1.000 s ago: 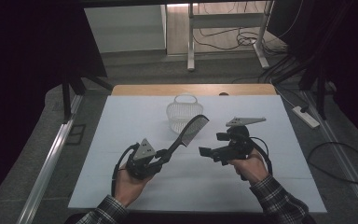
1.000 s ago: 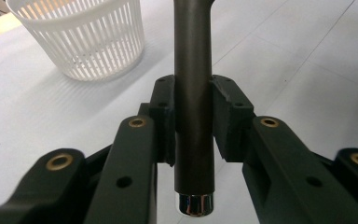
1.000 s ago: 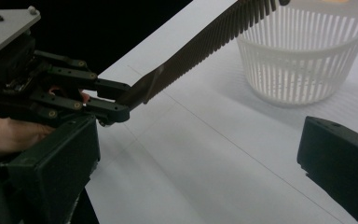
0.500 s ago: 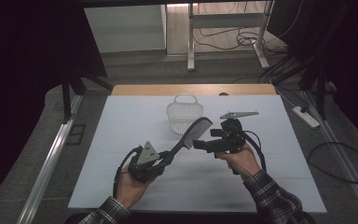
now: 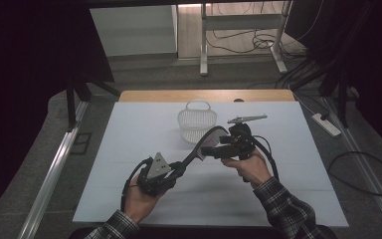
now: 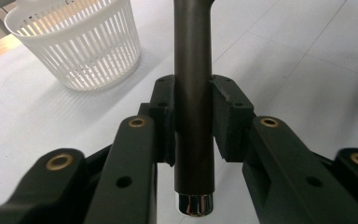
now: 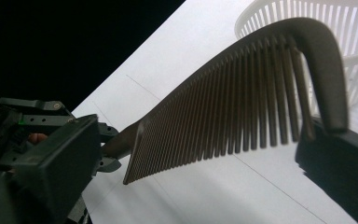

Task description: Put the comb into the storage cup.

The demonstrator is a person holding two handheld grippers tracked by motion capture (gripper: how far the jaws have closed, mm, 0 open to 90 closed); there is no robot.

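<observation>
Covering most of the high view, one white table carries one white basket just above centre. One dark comb slants through mid-frame between two grippers. The left gripper, lower left of centre, is clenched on the comb's handle. The right gripper, at centre, has its jaws spread either side of the comb's toothed end.

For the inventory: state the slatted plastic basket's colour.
White slatted plastic basket, clearest in the left gripper view.
</observation>
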